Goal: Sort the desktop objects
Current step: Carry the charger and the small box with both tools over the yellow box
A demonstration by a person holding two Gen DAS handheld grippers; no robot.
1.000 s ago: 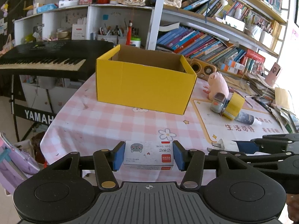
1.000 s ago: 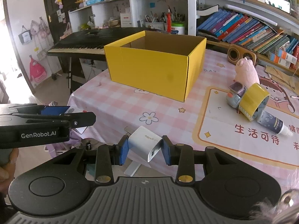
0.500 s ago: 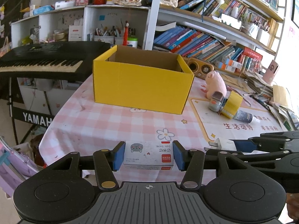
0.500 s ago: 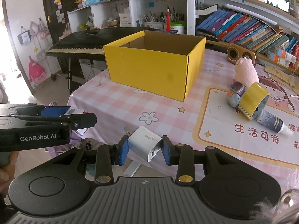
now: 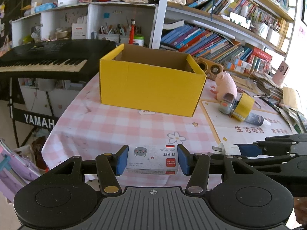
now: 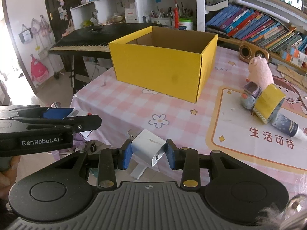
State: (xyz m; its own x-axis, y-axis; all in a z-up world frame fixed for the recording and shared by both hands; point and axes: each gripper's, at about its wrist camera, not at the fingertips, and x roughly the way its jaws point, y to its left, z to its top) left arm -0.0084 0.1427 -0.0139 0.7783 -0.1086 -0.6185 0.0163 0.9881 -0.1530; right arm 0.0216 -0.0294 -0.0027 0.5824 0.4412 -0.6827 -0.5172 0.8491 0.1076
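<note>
From the left wrist view, the left tool is clamped on a small staple box, its blue pads pressing the two short ends, held above the near edge of the worktop with the open yellow box ahead. The carton looks light but crushable, so the stiffer end faces seem the right hold. From the right wrist view, the right tool is clamped on a white charger, held tilted by its flat sides; its hard, smooth shell could slip, so a grip on those flat sides seems best.
</note>
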